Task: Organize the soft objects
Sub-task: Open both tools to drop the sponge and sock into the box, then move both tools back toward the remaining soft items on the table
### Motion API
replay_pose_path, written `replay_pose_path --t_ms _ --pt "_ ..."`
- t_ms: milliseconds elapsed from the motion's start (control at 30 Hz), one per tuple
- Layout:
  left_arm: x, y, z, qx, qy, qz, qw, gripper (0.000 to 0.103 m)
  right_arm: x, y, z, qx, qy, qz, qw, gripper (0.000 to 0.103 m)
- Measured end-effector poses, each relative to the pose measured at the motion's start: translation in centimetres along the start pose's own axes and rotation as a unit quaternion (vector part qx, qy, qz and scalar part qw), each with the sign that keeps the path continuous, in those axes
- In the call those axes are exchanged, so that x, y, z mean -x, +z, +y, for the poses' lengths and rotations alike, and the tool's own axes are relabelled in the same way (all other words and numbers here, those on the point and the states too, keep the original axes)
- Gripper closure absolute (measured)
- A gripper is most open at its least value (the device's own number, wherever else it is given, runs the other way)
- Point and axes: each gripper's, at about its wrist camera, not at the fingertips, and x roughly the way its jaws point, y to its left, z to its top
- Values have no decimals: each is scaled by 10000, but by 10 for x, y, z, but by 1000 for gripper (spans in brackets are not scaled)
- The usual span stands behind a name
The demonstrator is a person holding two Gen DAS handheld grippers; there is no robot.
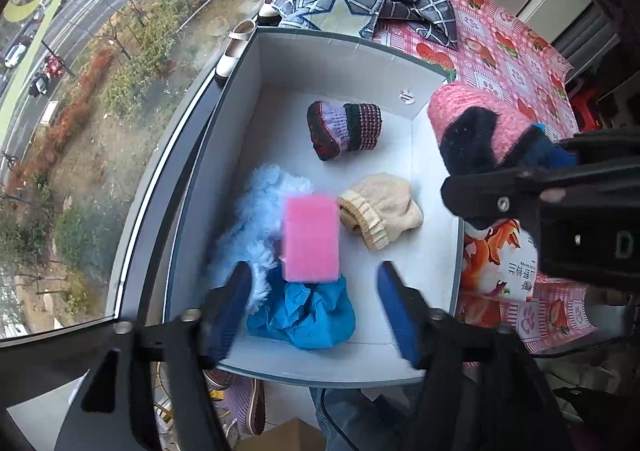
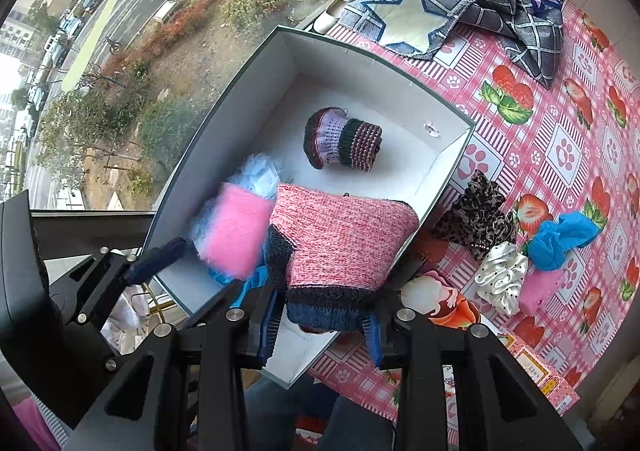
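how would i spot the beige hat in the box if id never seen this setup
Find the white open box at the window edge of the pink strawberry tablecloth. The beige hat lies on its floor beside the pink sponge, the only plain cream knit with a ruffled cuff.

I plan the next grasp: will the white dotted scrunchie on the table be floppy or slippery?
The white dotted scrunchie is shiny, so probably slippery. Its gathered folds suggest it is floppy and light. It lies crumpled, so it is unlikely to roll.
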Motion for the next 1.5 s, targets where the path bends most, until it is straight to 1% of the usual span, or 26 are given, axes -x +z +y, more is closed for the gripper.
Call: replay_pose_path --t_ms 33,67,167,267,300,333,367,400,533,767,1000,1167,1267,1333,1500 --pt "1 0 0 2 2 -12 10000 26 1 0 -1 -5 -17 -16 10000 53" --pt "1 0 0 10 -4 -15 10000 24 2 0 -1 -4 -30 -41 10000 53" --pt "-2 1 2 124 -123 120 9998 22 3 1 -2 -6 -22 -38 10000 51" --pt "-1 0 4 241 -262 91 9993 17 6 0 -3 -58 -49 -105 9999 20" --pt "0 1 3 264 -242 65 9993 14 8 0 -4 -103 -85 -175 9998 19" --pt "1 1 4 286 -211 45 9994 2 9 0 -6 -129 -106 -190 9997 19" --pt "2 1 5 326 -171 17 9993 0 10 0 -7 -153 -115 -181 9997 19" --pt "2 2 6 369 -153 -3 9992 0 10 1 -9 -185 -118 -166 9996 19" --pt "3 7 12 551 -266 6 9981 0 13 -4 -21 -424 -66 -149 9990 19" --pt "7 14 -2 353 -148 63 9992 0 33 -18 -50 -865 231 -319 9955 19" --pt "12 25 -35 -96 -99 82 9999 0 68 -42 -92 -1404 481 -572 9873 19" --pt "11 33 -66 -456 -140 165 9987 0 92 -71 -130 -1911 670 -708 9767 19" --pt "9 37 -91 -757 -142 232 9968 0 101 -92 -154 -2228 715 -762 9693 19" --pt "8 41 -107 -946 -209 289 9949 0 107 -105 -170 -2420 725 -806 9642 19" --pt "5 57 -154 -1456 -287 402 9881 0 122 -140 -223 -2961 603 -968 9483 19"
